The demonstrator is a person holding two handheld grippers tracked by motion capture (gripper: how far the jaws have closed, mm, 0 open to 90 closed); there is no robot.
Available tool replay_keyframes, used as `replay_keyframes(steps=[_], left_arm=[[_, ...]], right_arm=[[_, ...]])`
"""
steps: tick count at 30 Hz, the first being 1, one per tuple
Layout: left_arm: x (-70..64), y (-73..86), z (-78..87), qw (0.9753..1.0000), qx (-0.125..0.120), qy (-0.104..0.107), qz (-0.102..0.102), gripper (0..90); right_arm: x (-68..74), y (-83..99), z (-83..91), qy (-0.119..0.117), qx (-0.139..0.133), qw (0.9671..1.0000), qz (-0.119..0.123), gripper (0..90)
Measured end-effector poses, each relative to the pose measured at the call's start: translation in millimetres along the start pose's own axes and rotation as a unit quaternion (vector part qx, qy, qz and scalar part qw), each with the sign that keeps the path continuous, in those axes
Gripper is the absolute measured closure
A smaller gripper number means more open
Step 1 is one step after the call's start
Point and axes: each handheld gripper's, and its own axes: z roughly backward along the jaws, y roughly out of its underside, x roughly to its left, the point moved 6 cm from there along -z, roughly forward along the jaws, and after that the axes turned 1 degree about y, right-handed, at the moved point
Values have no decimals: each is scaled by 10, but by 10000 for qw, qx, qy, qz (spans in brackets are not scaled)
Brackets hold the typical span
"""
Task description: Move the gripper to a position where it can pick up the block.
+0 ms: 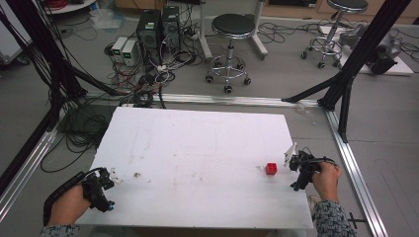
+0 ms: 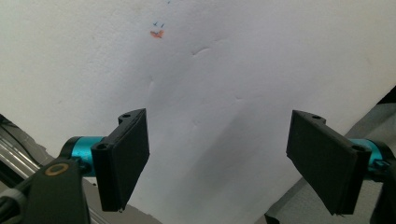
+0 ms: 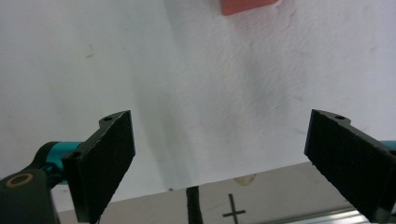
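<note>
A small red block point(image 1: 271, 168) sits on the white table point(image 1: 197, 148) toward its right side. My right gripper point(image 1: 298, 170) is held just right of the block, at the table's right edge, open with nothing between its jaws. In the right gripper view its jaws point(image 3: 219, 163) stand wide apart over the white surface, and the red block point(image 3: 245, 5) peeks in at the top edge. My left gripper point(image 1: 104, 190) hovers at the table's front left corner, also open and empty point(image 2: 224, 163).
An orange and blue mark point(image 2: 157, 32) lies on the table ahead of the left gripper. Black frame posts point(image 1: 346, 74), metal rails, cables, computer towers point(image 1: 158, 29) and two stools point(image 1: 230, 44) stand on the floor beyond the table.
</note>
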Motion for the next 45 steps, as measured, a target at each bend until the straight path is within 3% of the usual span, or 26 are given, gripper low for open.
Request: replay_keyframes(steps=[9,10,17,30,35,45], left_arm=[[3,10,6,10000,25,21,-13,215],[6,5,13,10000,8,4,-37,215],[-2,10,24,10000,-36,14,2,215],[4,18,40,10000,-36,15,-15,215],[2,19,47,10000,-40,13,-19,215],[-12,15,50,10000,-68,12,-16,215]], right_arm=[[-168,-164,55,222,-2,9993,302,78],[-196,-219,49,254,-53,9987,441,78],[-223,-378,0,296,-9,9970,720,78],[-205,-724,-136,-41,102,9941,1080,78],[-175,-759,-190,-129,234,9929,1161,78],[-172,-751,-199,-145,203,9929,1162,78]])
